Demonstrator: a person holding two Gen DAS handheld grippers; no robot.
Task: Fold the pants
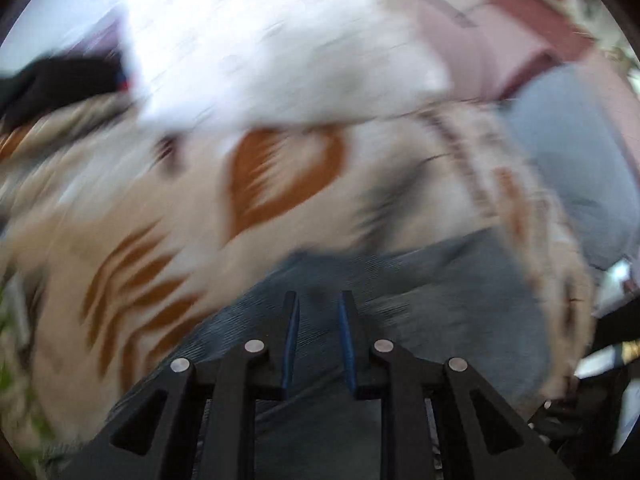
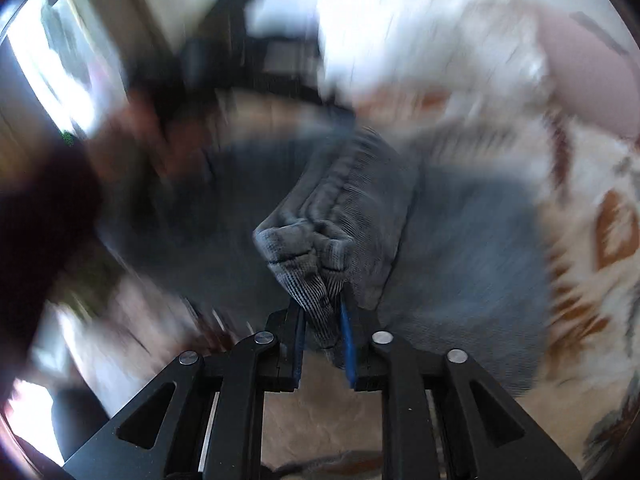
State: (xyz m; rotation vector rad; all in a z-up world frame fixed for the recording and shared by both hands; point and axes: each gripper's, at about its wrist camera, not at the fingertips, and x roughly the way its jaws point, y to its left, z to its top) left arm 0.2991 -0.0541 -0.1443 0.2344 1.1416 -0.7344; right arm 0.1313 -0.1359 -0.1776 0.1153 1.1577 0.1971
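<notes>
The pants [image 2: 352, 208] are grey-blue ribbed fabric, spread over a cream blanket with orange patterns [image 2: 592, 240]. My right gripper [image 2: 322, 304] is shut on a bunched fold of the pants and holds it raised above the rest of the cloth. In the left wrist view the pants [image 1: 440, 304] lie under and beyond my left gripper [image 1: 320, 300]. Its jaws stand a little apart with grey cloth showing between them; whether they pinch it I cannot tell. Both views are motion-blurred.
The patterned blanket [image 1: 200, 208] covers the surface. White bedding [image 1: 280, 48] and a pink pillow [image 1: 500, 52] lie beyond it. A light blue cloth [image 1: 580, 160] sits at the right. Dark furniture [image 2: 240, 48] stands at the back in the right wrist view.
</notes>
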